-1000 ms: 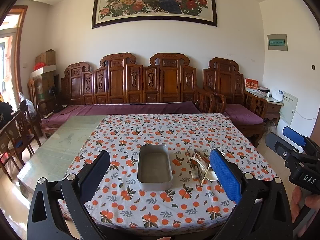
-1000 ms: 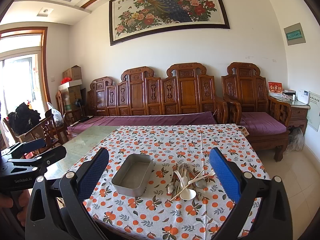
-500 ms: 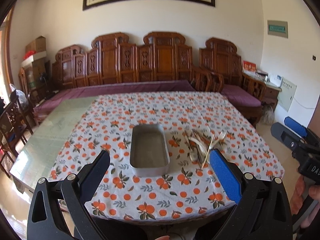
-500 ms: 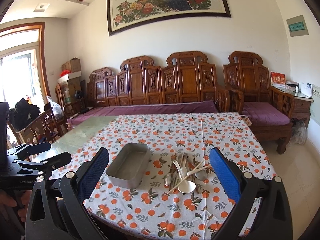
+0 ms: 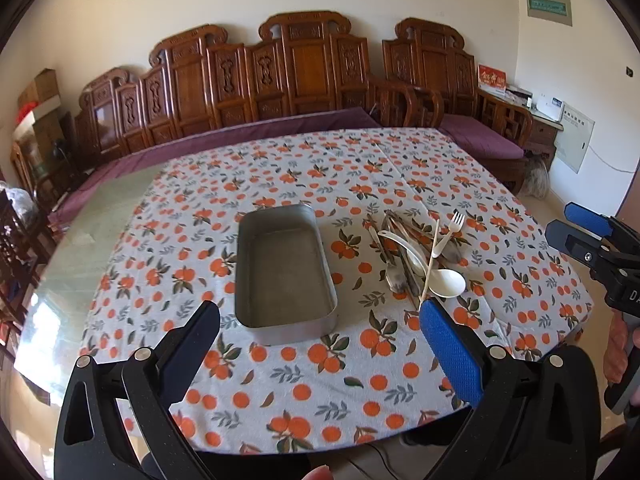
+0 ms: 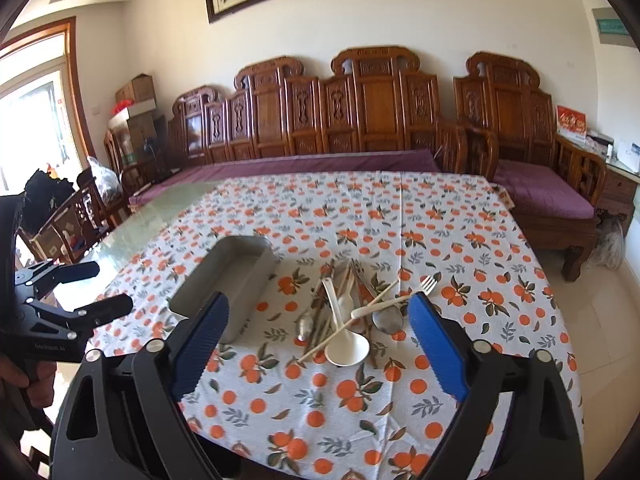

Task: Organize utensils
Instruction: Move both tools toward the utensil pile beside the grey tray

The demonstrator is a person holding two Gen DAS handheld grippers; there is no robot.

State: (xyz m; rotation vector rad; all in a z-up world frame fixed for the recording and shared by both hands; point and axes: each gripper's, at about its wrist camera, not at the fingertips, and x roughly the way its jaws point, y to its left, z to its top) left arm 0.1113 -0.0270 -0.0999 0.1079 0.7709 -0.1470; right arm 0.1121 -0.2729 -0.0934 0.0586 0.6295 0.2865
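An empty grey metal tray (image 5: 285, 272) (image 6: 228, 276) sits on the orange-print tablecloth (image 5: 320, 380). To its right lies a pile of utensils (image 5: 416, 252) (image 6: 352, 308): a white spoon (image 6: 346, 346), a white fork (image 6: 394, 294), metal spoons and chopsticks. My left gripper (image 5: 320, 320) is open and empty, above the near table edge in front of the tray. My right gripper (image 6: 320, 316) is open and empty, just short of the utensil pile. Each gripper shows in the other's view, the right one (image 5: 580, 232) and the left one (image 6: 84, 288).
A carved wooden bench (image 6: 360, 120) with purple cushions stands behind the table. The table's left part is bare glass (image 5: 92, 232). Wooden chairs (image 6: 76, 216) stand at the left. A small cabinet (image 5: 548, 128) stands at the far right.
Both grippers have moved forward and tilted down toward the table. The tray and the utensils appear larger and nearer. Both stay open.
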